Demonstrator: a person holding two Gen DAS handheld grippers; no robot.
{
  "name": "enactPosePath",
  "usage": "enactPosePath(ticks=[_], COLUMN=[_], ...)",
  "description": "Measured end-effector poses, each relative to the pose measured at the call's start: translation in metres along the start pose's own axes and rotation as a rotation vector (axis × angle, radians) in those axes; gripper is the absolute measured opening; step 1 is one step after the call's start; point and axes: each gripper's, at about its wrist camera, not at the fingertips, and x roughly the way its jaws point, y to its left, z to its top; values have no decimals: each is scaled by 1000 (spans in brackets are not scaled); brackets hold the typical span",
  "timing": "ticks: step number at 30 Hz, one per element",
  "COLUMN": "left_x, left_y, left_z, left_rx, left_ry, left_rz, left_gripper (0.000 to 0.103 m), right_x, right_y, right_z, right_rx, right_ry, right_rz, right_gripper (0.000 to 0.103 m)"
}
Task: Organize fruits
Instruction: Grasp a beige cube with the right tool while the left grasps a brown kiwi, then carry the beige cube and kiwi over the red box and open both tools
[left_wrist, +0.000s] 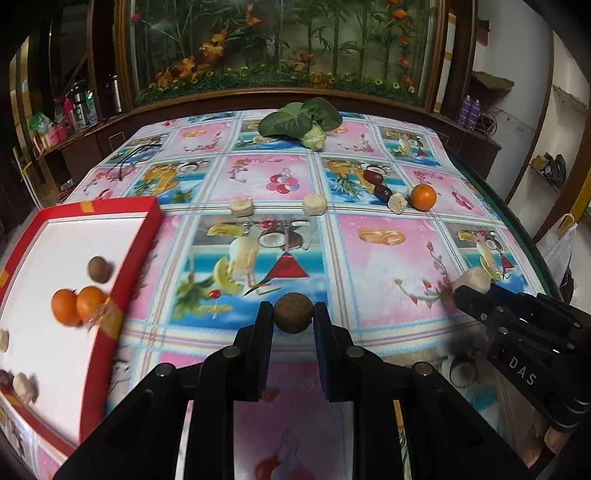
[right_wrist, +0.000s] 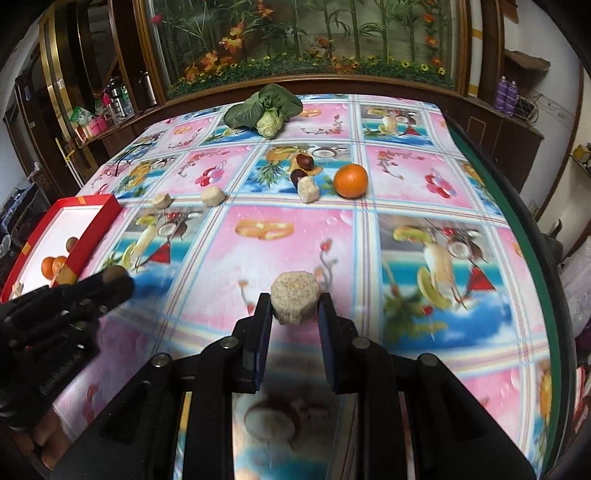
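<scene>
My left gripper is shut on a brown round fruit above the table, right of the red tray. The tray holds two oranges, a brown round fruit and beige pieces. My right gripper is shut on a beige round cake-like piece; it also shows in the left wrist view. An orange, two dark dates and a beige cube lie farther back. Two more beige pieces lie mid-table.
A leafy green vegetable lies at the table's far edge. A patterned cloth covers the table. A wooden cabinet with a plant display stands behind. The table's right edge drops off.
</scene>
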Motion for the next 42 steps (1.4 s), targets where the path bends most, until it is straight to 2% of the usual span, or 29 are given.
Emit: enactPosePath(ticks=[7, 13, 17, 23, 42], left_x=[-35, -56, -60, -67, -83], left_y=[36, 79, 106, 136, 205], left_z=[-9, -14, -19, -26, -30], left_rx=[-53, -124, -172, -229, -347], left_ry=[-58, -95, -95, -103, -126], left_rz=[40, 116, 167, 205, 308], left_gripper=[20, 20, 20, 20, 20], right_x=[-19, -31, -34, -34, -33], right_y=[2, 32, 59, 97, 182], right_z=[-13, -10, -7, -5, 6], right_rx=[12, -29, -66, -120, -243], right_ry=[-9, -38, -52, -60, -78], right_rz=[-18, 16, 54, 106, 242], right_gripper=[26, 26, 26, 27, 27])
